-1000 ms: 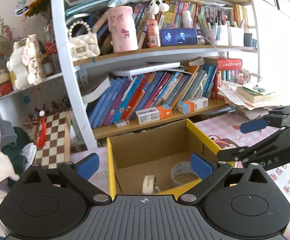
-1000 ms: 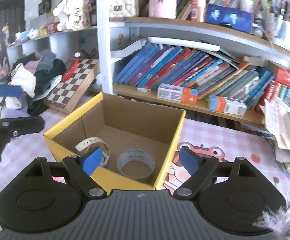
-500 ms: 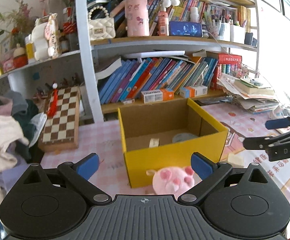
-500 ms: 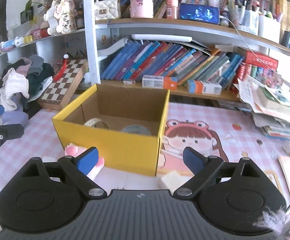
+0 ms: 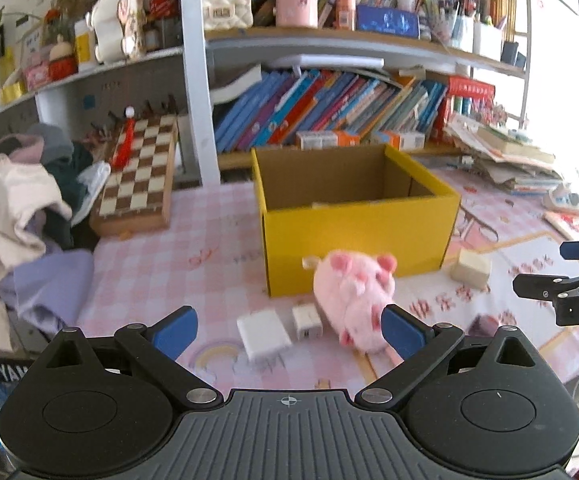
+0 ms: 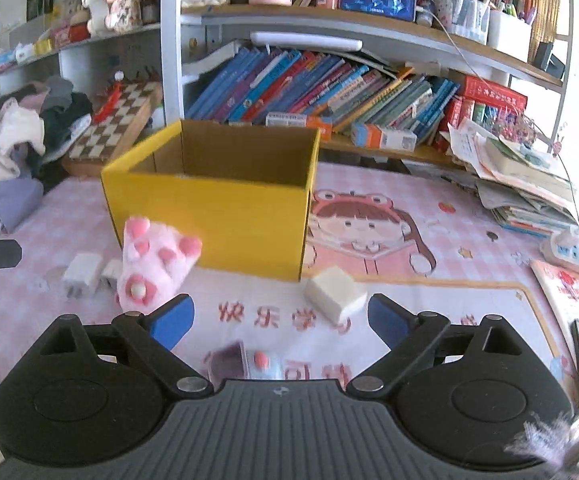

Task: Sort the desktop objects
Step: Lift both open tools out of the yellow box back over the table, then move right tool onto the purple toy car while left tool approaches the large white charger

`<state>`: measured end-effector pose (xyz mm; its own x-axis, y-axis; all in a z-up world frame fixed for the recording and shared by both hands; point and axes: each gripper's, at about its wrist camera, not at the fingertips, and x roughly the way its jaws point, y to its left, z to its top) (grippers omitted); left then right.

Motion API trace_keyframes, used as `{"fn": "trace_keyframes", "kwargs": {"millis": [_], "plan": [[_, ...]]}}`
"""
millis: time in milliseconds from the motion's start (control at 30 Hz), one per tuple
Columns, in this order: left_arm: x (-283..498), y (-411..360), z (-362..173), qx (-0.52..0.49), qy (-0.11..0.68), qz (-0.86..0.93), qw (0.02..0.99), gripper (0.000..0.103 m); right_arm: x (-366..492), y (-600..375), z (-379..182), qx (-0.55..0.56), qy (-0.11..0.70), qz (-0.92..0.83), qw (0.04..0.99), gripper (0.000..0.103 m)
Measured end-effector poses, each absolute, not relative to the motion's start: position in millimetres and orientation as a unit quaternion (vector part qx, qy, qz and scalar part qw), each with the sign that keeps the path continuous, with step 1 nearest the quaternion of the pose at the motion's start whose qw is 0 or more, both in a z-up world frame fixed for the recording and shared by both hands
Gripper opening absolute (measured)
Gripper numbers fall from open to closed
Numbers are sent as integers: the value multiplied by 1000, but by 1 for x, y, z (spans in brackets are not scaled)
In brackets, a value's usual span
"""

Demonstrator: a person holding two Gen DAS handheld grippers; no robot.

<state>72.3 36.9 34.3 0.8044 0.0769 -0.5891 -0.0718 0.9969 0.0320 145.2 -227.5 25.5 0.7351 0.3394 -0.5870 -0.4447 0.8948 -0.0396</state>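
Both tools were spread wide with nothing between their blue-tipped fingers. The left tool [image 5: 289, 326] hung above the near part of the bench [image 5: 193, 256], which was covered with a pink checked cloth. The right tool [image 6: 280, 316] hung over the printed cartoon girl [image 6: 359, 226] on the same cloth.

A yellow cardboard box [image 5: 355, 224] stood open-topped in the middle of the bench, in front of a bookshelf [image 5: 321, 100] full of leaning books. From these low angles what lay inside the box could hardly be made out.

A pink plush pig [image 5: 351, 296] lay on the cloth against the front of the box, near its left corner in the right wrist view [image 6: 149, 264]. Just left of the pig lay two white chargers side by side, the larger one [image 5: 263, 338] farther from the pig and the smaller one [image 5: 307, 320] beside it. A pale cream block [image 5: 469, 268] sat on the cloth near the box's other front corner; in the right wrist view it [image 6: 335, 292] lay ahead of the right tool, between its finger tips. A small purple and light blue thing with a pink spot [image 6: 245, 360] lay close under the right tool, blurred and partly hidden by the tool's body.

A wooden chessboard [image 5: 139, 172] leaned at the left end of the bench, next to a heap of clothes [image 5: 17, 216]. A stack of papers and books [image 6: 525, 180] was piled at the right end.
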Motion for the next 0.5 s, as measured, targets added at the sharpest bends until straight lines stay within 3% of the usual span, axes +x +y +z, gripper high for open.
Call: {"fn": "trace_keyframes", "kwargs": {"millis": [500], "plan": [[56, 22, -5, -13, 361, 32, 932, 100, 121, -223, -18, -102, 367, 203, 902, 98]]}}
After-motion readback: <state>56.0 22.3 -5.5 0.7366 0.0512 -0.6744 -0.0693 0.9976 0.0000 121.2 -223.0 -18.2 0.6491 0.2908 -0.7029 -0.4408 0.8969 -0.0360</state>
